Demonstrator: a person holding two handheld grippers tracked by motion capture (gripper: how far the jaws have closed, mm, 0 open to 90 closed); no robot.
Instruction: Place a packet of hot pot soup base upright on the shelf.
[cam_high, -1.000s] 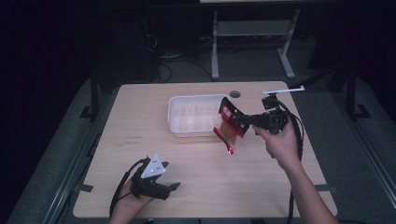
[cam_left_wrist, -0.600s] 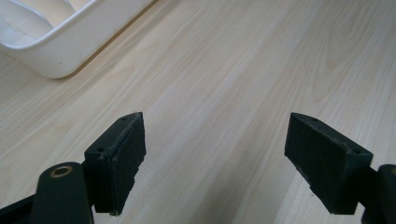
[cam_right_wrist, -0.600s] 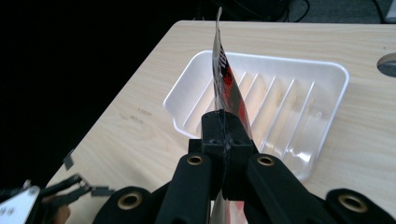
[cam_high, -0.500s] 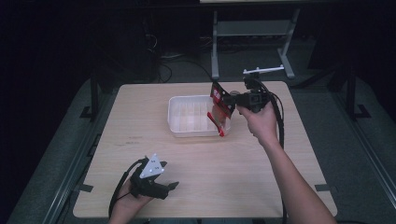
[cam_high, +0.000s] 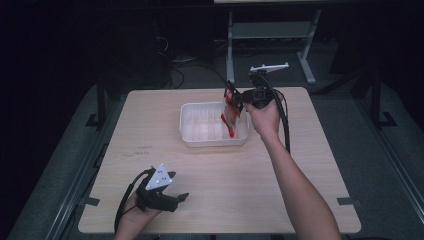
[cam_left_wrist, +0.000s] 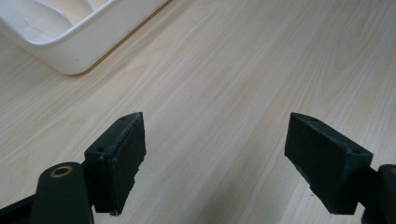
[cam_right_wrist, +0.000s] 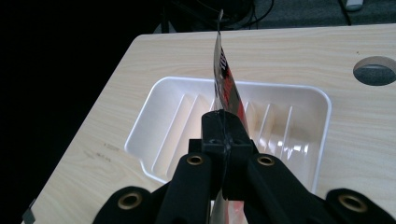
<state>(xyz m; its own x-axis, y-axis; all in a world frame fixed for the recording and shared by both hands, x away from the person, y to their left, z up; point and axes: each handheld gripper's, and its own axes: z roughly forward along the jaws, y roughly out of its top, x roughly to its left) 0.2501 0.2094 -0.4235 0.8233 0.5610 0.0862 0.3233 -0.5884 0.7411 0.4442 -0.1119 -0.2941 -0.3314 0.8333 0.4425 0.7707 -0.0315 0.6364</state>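
My right gripper (cam_high: 239, 100) is shut on a thin red and white packet (cam_high: 230, 111), which hangs over the right end of a white ribbed tray (cam_high: 191, 131). In the right gripper view the packet (cam_right_wrist: 225, 84) stands edge-on, pinched between the closed jaws of that gripper (cam_right_wrist: 225, 125), above the tray (cam_right_wrist: 322, 140). My left gripper (cam_high: 181, 198) rests near the table's front left edge, open. In the left gripper view its jaws stand wide apart (cam_left_wrist: 212, 161) over bare wood with nothing between them, and a corner of the tray (cam_left_wrist: 79, 42) shows at the top left.
The light wooden table (cam_high: 280, 170) has a round cable hole (cam_right_wrist: 375, 70) near its far right edge. A metal rack frame (cam_high: 265, 35) and cables lie on the dark floor behind the table.
My right hand has carried the packet left and away from the person, from beside the tray's right end to above it. The left gripper has stayed put.
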